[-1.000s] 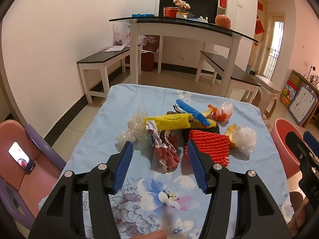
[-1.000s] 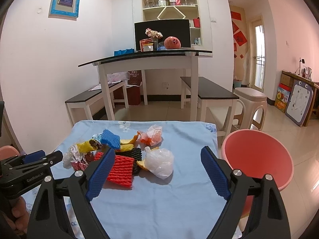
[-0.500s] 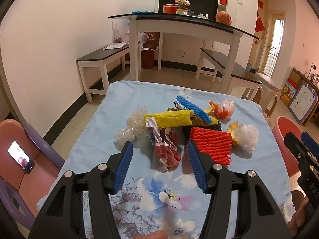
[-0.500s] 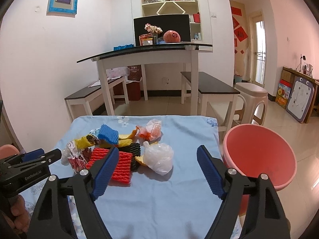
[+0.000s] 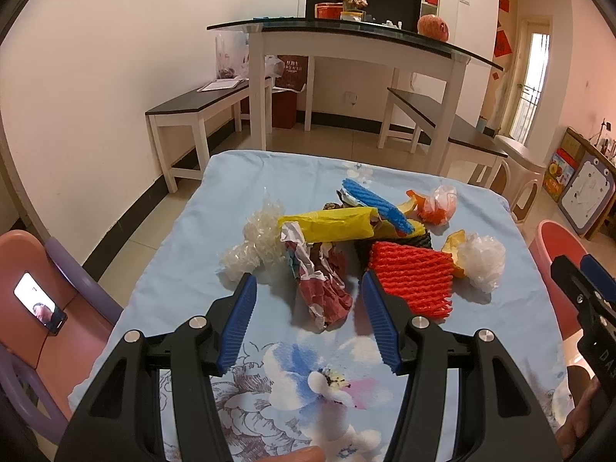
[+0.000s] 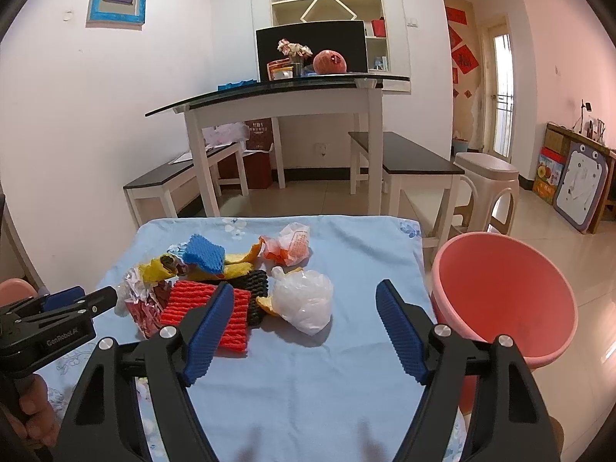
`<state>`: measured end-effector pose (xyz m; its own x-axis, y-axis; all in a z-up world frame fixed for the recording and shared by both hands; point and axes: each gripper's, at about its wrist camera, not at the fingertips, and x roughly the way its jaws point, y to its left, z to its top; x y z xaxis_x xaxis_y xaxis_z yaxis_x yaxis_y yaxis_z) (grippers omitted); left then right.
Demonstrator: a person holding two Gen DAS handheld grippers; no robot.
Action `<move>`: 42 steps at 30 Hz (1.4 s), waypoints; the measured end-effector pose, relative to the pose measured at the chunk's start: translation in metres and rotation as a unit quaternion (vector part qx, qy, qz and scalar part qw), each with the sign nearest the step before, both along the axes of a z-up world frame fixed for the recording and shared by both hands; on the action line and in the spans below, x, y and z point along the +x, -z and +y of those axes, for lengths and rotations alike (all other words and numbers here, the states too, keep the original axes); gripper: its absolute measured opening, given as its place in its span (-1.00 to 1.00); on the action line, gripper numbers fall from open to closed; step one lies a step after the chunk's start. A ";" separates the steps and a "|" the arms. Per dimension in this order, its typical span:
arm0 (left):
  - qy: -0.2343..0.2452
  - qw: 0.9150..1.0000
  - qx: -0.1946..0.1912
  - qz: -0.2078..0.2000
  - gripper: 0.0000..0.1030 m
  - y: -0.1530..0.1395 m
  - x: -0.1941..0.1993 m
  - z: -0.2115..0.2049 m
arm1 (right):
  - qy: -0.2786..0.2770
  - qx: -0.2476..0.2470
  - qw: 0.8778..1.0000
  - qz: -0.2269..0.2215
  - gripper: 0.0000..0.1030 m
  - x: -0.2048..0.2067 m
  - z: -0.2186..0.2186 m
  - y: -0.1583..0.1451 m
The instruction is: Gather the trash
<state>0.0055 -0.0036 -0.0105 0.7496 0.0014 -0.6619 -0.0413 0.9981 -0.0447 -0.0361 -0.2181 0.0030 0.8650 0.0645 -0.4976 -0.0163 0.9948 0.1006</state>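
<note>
A heap of trash lies on the blue flowered tablecloth [image 5: 231,192]: a crumpled red wrapper [image 5: 323,288], a red foam net [image 5: 410,273], a yellow bag [image 5: 327,225], a blue foam net [image 5: 375,202] and clear plastic [image 5: 256,246]. My left gripper [image 5: 308,281] is open, just short of the red wrapper, gripping nothing. My right gripper [image 6: 306,288] hangs above the cloth with its jaws wide and closing. A white plastic bag [image 6: 304,300] lies ahead between its fingers, untouched. A pink basin [image 6: 500,288] stands past the table's right edge.
A bag of orange peel [image 6: 288,248] and a black foam net [image 6: 254,288] lie in the heap too. Behind the table stand a tall white table [image 6: 285,104], two dark benches [image 6: 415,161] and a stool [image 6: 487,177]. A pink chair holding a phone [image 5: 38,304] is at the left.
The right gripper's jaws have drawn a little closer together. Both hands have stayed nearly where they were, and the trash has not moved.
</note>
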 end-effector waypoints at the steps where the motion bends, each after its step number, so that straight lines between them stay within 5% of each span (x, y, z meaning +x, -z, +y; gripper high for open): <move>1: 0.001 1.000 0.000 0.000 0.12 0.000 0.000 0.000 | 0.000 0.000 1.000 0.001 0.46 0.000 0.000 0.001; 10: 0.008 1.000 -0.021 -0.011 0.12 0.004 -0.004 0.024 | 0.003 0.003 1.000 0.020 0.46 0.008 -0.005 0.012; 21: 0.023 0.995 -0.097 0.017 0.12 0.017 -0.004 0.051 | -0.007 0.014 0.999 0.049 0.35 0.024 -0.007 0.026; 30: -0.014 0.998 -0.057 -0.005 0.12 0.012 0.027 0.072 | -0.017 0.022 0.998 0.058 0.27 0.034 -0.013 0.030; 40: 0.006 0.998 -0.019 0.051 0.12 0.040 0.075 0.070 | -0.044 0.042 0.994 0.091 0.27 0.060 -0.015 0.037; 42: 0.005 0.998 -0.023 0.058 -0.04 0.045 0.079 0.071 | -0.047 0.047 0.993 0.096 0.27 0.065 -0.016 0.038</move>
